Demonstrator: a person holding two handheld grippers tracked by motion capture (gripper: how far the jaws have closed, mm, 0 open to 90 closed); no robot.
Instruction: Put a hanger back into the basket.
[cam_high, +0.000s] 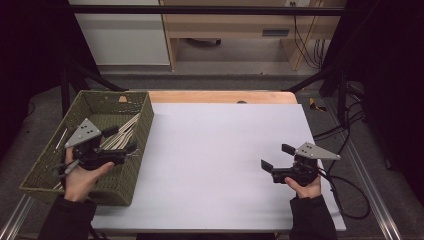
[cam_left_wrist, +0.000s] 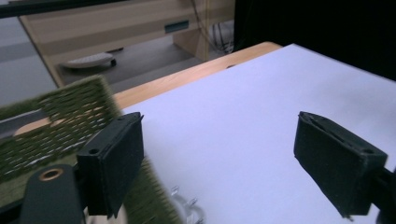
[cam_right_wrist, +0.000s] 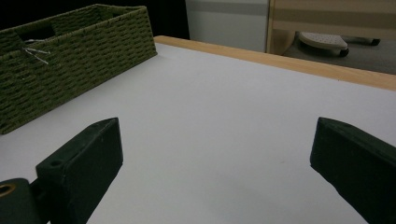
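Two hand-held grippers work over a table covered by a white sheet (cam_high: 215, 165), with a wooden table edge (cam_high: 220, 96) showing at the far side. A green woven basket (cam_high: 142, 127) stands on the left part of the table, its near right wall between the left gripper and the open sheet. Beyond the table are a pale wooden desk and dark cables on the floor.

Pale wooden sticks (cam_high: 122, 132) lie in the basket as a loose bundle, their long axis running from near-left to far-right, the far ends pointing toward the basket's right wall.

Left gripper (cam_high: 125, 142) hangs over the basket just above the sticks, its jaws spread wide with nothing between them. Right gripper (cam_high: 275, 156) is held above the sheet's right side, well apart from the basket, jaws wide and empty, pointing left.
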